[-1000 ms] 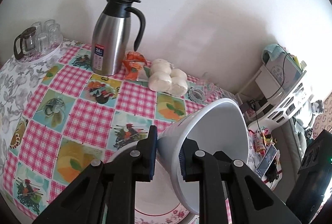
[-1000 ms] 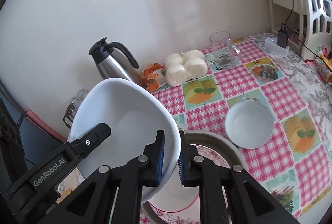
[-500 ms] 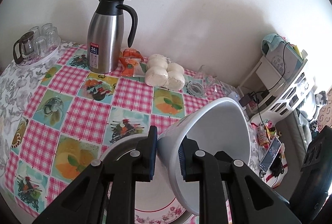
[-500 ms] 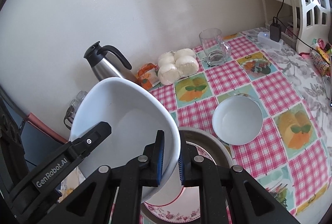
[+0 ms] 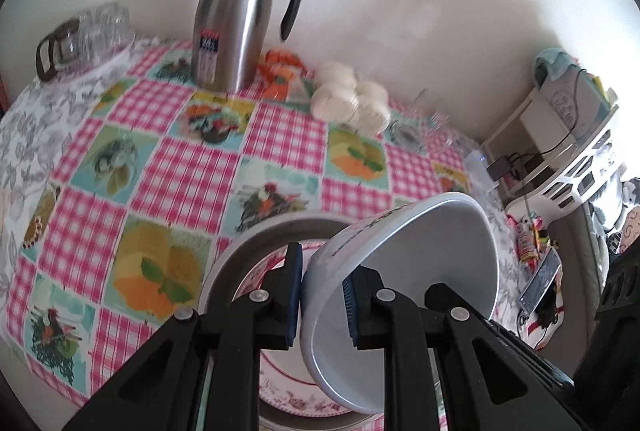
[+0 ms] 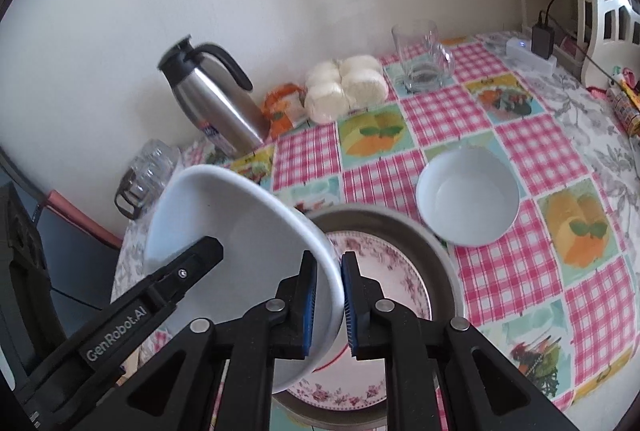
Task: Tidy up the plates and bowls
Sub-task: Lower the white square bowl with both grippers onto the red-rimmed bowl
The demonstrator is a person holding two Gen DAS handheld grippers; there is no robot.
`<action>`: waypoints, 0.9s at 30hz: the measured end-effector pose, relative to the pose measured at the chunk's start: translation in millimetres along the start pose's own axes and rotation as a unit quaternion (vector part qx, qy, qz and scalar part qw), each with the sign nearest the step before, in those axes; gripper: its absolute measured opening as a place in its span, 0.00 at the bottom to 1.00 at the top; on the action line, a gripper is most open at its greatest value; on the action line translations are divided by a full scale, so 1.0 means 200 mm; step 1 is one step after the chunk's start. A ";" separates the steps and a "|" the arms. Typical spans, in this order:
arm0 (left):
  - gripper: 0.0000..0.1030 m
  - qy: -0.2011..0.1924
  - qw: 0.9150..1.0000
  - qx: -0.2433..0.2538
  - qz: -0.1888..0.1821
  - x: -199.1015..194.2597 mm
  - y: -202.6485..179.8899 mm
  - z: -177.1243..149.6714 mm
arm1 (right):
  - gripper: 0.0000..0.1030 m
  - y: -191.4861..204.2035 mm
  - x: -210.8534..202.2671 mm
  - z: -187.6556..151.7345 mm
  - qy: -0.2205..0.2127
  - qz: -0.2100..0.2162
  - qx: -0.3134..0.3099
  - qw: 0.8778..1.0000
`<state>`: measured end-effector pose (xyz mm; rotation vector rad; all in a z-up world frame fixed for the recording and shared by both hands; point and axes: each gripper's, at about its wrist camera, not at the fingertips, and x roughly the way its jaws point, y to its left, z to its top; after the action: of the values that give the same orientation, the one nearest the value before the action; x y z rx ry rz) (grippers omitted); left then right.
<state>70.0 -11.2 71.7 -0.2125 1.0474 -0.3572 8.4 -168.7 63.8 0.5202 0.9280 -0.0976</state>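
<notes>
Both claws are gripping the same large white bowl (image 6: 240, 243), one on each side of its rim.

Left claw (image 5: 322, 297): its pads are pinching the near-left part of the bowl's wall, one pad outside, one inside. In the left wrist view the bowl (image 5: 424, 263) is tilting steeply, its opening facing right.

Right claw (image 6: 329, 305): its pads are pressing on the bowl's right rim, one pad on each face of the wall. In the right wrist view the left claw's black finger (image 6: 180, 271) is showing against the bowl's inner left side.

The bowl is hanging just above a grey round tray (image 6: 440, 255) that is sitting at the near edge of the tabletop (image 6: 520, 135). I cannot tell whether the bowl's lower edge is touching anything beneath it. A floral plate (image 6: 384, 271) with a red ring is lying inside the tray.

A small white bowl (image 6: 468, 199) is standing upright on the checked cloth, just beside the tray on its far right.

Far side, along the wall: a steel thermos jug (image 5: 236, 19), an orange snack packet (image 5: 280, 71) to its right, then a bag of white buns (image 5: 352, 101), then a glass mug (image 6: 420, 57). A tray of glasses (image 5: 86, 31) is sitting at the far left. Left wrist view is slightly blurred.
</notes>
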 end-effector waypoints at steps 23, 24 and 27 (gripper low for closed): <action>0.19 0.062 0.998 -0.006 0.022 0.15 0.10 -0.05 | 0.16 0.02 0.17 -0.06 0.059 -0.024 -0.014 0.998; 0.19 0.065 0.998 -0.006 0.024 0.16 0.10 -0.05 | 0.16 0.02 0.18 -0.06 0.061 -0.025 -0.016 0.998; 0.19 0.074 0.997 -0.004 0.033 0.17 0.11 -0.06 | 0.16 0.01 0.21 -0.08 0.075 -0.024 -0.014 0.997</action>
<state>78.9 -4.9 30.7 -0.1604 1.2000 -0.3122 23.9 -153.2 24.1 0.4840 1.0876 -0.0892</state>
